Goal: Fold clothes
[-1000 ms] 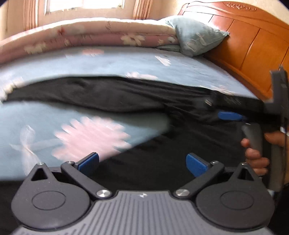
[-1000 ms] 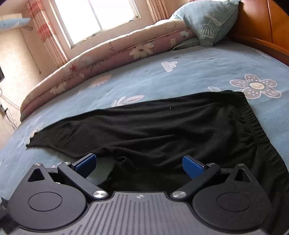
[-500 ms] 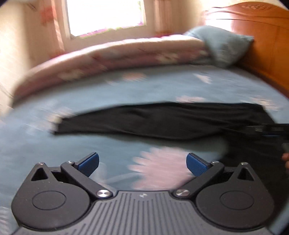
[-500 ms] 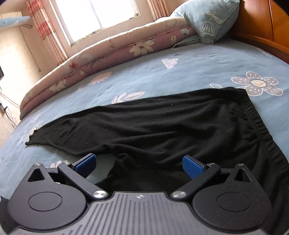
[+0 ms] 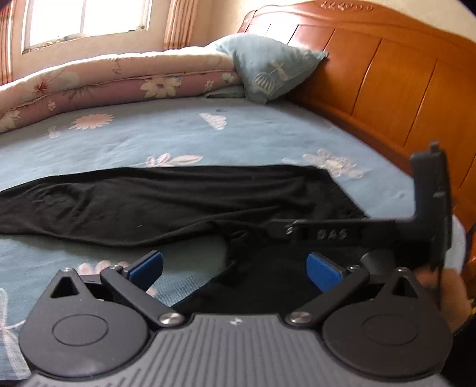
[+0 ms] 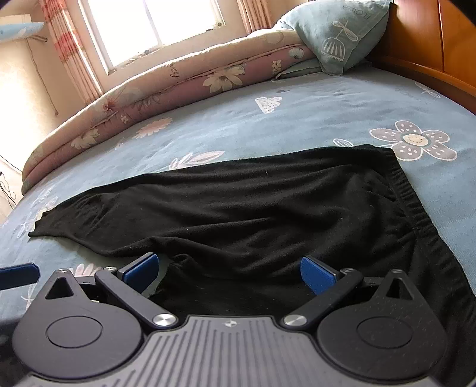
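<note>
Black trousers (image 5: 166, 202) (image 6: 238, 208) lie spread on the blue flowered bedsheet (image 5: 148, 137), waistband (image 6: 410, 202) toward the headboard, one leg stretching left. My left gripper (image 5: 235, 268) hovers open over the crotch area, nothing between its blue pads. In the left wrist view the other gripper's black body (image 5: 357, 232) crosses at the right, held by a hand (image 5: 452, 294). My right gripper (image 6: 227, 271) is open just above the near trouser leg, holding nothing. A blue fingertip (image 6: 17, 275) of the left gripper shows at the left edge of the right wrist view.
A rolled pink flowered quilt (image 5: 104, 86) (image 6: 178, 83) lies along the far side of the bed, with a light blue pillow (image 5: 270, 71) (image 6: 342, 35) against the wooden headboard (image 5: 386, 89). A window (image 6: 154, 26) with curtains is behind.
The left gripper swung left and then back right, and now faces the trousers' crotch with the right gripper in view again. The right gripper eased slightly forward. Both stayed open.
</note>
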The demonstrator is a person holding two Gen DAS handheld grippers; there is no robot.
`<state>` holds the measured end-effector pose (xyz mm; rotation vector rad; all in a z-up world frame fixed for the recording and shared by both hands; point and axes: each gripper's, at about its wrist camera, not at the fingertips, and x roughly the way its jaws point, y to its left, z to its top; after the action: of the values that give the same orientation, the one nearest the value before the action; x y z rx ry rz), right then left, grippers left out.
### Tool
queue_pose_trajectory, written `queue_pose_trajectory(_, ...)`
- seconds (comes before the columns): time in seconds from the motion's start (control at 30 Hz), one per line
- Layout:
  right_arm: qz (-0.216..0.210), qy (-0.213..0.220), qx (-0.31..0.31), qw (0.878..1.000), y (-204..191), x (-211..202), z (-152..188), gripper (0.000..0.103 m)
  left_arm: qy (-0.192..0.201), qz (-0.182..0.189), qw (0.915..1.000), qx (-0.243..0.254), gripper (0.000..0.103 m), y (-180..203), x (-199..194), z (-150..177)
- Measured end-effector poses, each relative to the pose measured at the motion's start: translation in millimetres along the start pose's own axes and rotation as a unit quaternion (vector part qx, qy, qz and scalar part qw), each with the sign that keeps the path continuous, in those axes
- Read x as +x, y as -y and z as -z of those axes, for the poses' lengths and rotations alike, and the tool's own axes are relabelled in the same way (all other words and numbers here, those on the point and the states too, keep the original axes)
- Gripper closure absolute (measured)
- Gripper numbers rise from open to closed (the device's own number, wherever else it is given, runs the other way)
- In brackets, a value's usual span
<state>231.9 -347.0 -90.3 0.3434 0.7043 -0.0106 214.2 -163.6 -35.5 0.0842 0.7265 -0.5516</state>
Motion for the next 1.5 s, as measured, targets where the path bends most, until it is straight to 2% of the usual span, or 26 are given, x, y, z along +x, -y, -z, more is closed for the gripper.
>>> queue_pose_trajectory(0.1, 0.000, -0.004, -0.001, 1.000, -1, 2, 0, 0.000, 0.005, -0.025, 0.9997, 0.006, 0.001, -20, -16, -4)
queue_pose_trajectory(0.2, -0.005, -0.009, -0.011, 1.000, -6, 3, 3, 0.000, 0.002, -0.081, 0.9961, 0.035, 0.001, -44, -32, -11)
queue_pose_trajectory(0.3, 0.003, -0.005, -0.027, 1.000, -11, 2, 4, 0.000, -0.001, -0.176, 0.9819, 0.070, 0.001, -64, -43, -11)
queue_pose_trajectory(0.37, 0.002, -0.003, -0.028, 1.000, -12, 1, 4, 0.000, 0.006, -0.216, 0.9734, 0.075, 0.001, -71, -47, -8)
queue_pose_trajectory(0.4, 0.001, -0.002, -0.028, 1.000, -12, 0, 4, 0.000, 0.010, -0.211, 0.9751, 0.069, 0.001, -72, -48, -6)
queue_pose_trajectory(0.5, -0.010, -0.009, -0.020, 1.000, -12, 3, 5, 0.000, 0.015, -0.140, 0.9890, 0.047, 0.001, -62, -36, -1)
queue_pose_trajectory(0.57, -0.010, -0.017, -0.019, 1.000, -13, 7, 7, 0.000, 0.014, -0.101, 0.9938, 0.046, 0.001, -52, -23, 3)
queue_pose_trajectory(0.77, -0.010, -0.021, -0.034, 0.999, -20, 12, 11, 0.000, 0.033, -0.044, 0.9910, 0.122, 0.001, -7, 16, 14)
queue_pose_trajectory(0.9, -0.028, -0.004, -0.057, 0.998, -27, 6, 13, 0.000, 0.042, -0.026, 0.9869, 0.153, 0.001, 1, 33, 22)
queue_pose_trajectory(1.0, -0.040, 0.011, -0.077, 0.996, -33, 2, 13, 0.000, 0.045, -0.015, 0.9903, 0.131, 0.001, -12, 43, 23)
queue_pose_trajectory(1.13, -0.036, 0.042, -0.095, 0.994, -35, -1, 12, 0.000, 0.026, -0.007, 0.9943, 0.103, 0.001, -29, 49, 25)
queue_pose_trajectory(1.27, -0.064, 0.069, -0.065, 0.993, -24, -2, 11, 0.000, 0.026, 0.001, 0.9963, 0.081, 0.001, -44, 39, 29)
queue_pose_trajectory(1.37, -0.085, 0.109, -0.053, 0.989, -14, -5, 14, 0.000, 0.039, 0.037, 0.9963, 0.068, 0.001, -55, 27, 28)
queue_pose_trajectory(1.43, -0.051, 0.126, -0.080, 0.987, -16, -10, 7, 0.000, 0.047, 0.051, 0.9960, 0.055, 0.001, -63, 26, 29)
queue_pose_trajectory(1.5, -0.010, 0.109, -0.121, 0.987, -18, -11, -14, 0.000, 0.049, 0.051, 0.9964, 0.046, 0.001, -68, 27, 30)
